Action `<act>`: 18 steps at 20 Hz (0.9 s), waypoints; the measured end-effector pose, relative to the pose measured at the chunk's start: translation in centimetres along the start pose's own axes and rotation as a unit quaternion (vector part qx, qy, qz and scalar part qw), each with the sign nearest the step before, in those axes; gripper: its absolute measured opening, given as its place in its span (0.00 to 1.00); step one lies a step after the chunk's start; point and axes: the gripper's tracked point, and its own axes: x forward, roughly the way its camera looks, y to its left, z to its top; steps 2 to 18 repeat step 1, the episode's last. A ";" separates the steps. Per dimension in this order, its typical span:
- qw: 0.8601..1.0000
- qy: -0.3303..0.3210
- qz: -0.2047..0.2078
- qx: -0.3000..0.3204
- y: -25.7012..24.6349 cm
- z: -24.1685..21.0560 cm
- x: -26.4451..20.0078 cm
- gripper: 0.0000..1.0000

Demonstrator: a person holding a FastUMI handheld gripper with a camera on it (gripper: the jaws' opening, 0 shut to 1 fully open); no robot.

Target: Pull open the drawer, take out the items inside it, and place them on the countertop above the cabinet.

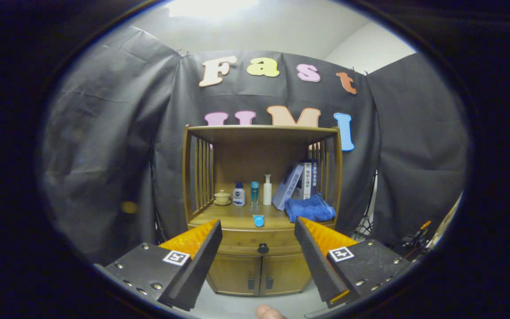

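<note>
Wooden drawer (255, 241) shut, contents hidden; gripper (258, 230) jaws apart.

Beyond the tool (258, 230), the cabinet (259, 261) is glowing warm honey-brown, its drawer (255, 239) wearing a dark round knob (263, 248). On the desk (237, 217) above it, a towel (310, 208) is showing deep blue, a small cap (258, 220) sky blue, a lidded cup (222, 197) cream. Behind them a bottle (238, 195) is showing white with a dark blue patch, another (254, 192) teal, a third (267, 190) plain white.
</note>
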 end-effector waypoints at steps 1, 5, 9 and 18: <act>1.000 0.000 0.001 -0.003 0.1 -0.1 -0.1 0.98; 1.000 0.000 0.001 -0.003 0.1 -0.1 -0.1 0.98; 1.000 0.000 0.001 -0.003 0.1 -0.1 -0.1 0.98; 1.000 0.000 0.001 -0.003 0.1 -0.1 -0.1 0.98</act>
